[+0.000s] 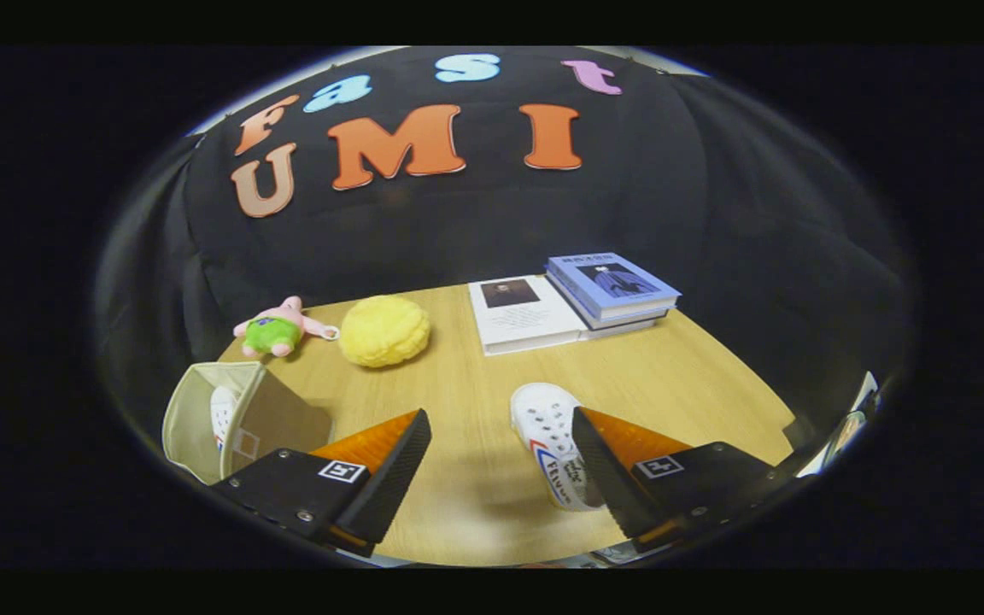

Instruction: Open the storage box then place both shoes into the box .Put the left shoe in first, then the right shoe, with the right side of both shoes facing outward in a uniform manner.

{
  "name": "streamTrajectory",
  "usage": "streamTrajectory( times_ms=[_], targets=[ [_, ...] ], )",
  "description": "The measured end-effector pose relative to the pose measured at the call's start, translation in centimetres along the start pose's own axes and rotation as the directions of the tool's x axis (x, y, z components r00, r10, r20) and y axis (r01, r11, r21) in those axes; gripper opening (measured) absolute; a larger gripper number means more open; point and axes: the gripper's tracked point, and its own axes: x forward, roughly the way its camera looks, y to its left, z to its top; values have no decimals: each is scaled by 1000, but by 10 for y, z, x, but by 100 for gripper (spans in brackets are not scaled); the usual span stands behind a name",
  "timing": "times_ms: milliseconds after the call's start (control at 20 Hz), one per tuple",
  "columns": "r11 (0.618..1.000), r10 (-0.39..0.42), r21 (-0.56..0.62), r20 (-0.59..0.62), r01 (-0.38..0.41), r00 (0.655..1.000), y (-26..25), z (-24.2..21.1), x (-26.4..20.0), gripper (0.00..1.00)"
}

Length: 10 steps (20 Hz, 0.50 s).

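A white shoe (550, 436) lies on the bench (475, 401) in the lower middle of the frame, against the inner side of the right finger of the claw (500, 457), which stands wide and holds nothing. That finger hides the shoe's heel. At lower left the open storage box (231, 418) holds another shoe (221, 412), mostly hidden by its wall.

My tongs (500, 444) with two fingers spread wide, two white shoes (553, 431), one storage box (202, 414), three books (612, 286), one plush toy (278, 329), one yellow sponge (383, 330), on my one worktop (671, 376)
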Motion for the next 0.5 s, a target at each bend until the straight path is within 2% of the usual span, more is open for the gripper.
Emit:
streamTrajectory(
  times_ms=[350, 500],
  targets=[
    [997, -75, 11, -59, 76, 995, -67, -26, 24, 99],
    [997, -80, 5, -91, 81, 993, -83, -40, 31, 99]
  ],
)
